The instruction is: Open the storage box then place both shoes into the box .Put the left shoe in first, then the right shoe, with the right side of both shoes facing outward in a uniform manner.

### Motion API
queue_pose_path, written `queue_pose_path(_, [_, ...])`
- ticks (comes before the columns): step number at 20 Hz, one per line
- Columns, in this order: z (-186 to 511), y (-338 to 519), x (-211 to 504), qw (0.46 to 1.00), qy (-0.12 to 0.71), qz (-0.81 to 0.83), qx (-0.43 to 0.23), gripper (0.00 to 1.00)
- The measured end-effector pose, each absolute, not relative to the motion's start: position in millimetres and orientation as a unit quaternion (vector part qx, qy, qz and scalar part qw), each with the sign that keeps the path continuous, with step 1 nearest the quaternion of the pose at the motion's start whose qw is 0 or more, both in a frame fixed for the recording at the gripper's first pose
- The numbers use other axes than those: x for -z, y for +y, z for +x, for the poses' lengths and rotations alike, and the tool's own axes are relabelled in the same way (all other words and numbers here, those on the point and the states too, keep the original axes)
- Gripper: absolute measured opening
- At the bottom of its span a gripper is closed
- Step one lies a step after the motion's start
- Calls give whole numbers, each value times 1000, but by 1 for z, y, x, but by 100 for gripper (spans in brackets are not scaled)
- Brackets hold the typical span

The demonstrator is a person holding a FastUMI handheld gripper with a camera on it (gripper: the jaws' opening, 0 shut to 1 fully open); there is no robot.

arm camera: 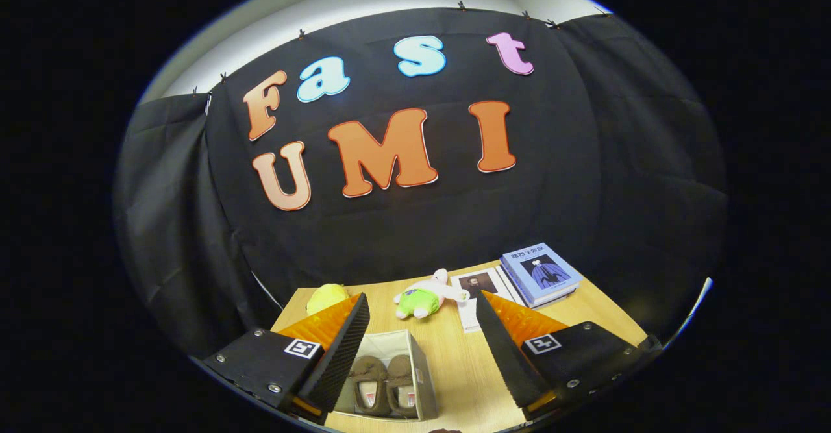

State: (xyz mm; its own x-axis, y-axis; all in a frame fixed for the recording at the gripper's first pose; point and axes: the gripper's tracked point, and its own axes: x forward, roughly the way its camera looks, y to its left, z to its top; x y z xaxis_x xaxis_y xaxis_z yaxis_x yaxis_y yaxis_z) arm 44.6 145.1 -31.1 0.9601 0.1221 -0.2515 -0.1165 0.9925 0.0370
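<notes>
The hand-held gripper hangs above the near part of the desk with its two fingers spread wide and nothing held between them. Each finger has a black ribbed inner face, an orange outer side and a black mount with a square marker on top.

Between the fingers, closer to the left one, sits the storage box, a pale open-topped box with its near side partly hidden behind the left finger's ribbed pad. Inside it lie both brown shoes, side by side and touching: the left-hand shoe and the right-hand shoe, toes pointing away from the gripper and their light insoles showing. Which is the left or right shoe of the pair cannot be told from here.

Beyond the fingers, on the light wooden desk, a plush toy in white, pink and green lies on its side. To its left, just behind the left finger's tip, a yellow soft object is partly hidden. To the right of the toy, a white booklet with a portrait on its cover lies flat, its lower part behind the right finger. Just beside it, a stack of blue books rests near the desk's far right corner.
</notes>
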Motion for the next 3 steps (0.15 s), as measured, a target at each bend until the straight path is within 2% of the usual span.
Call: queue_pose_path(3, [43, 130, 18, 993, 109, 23, -49, 98])
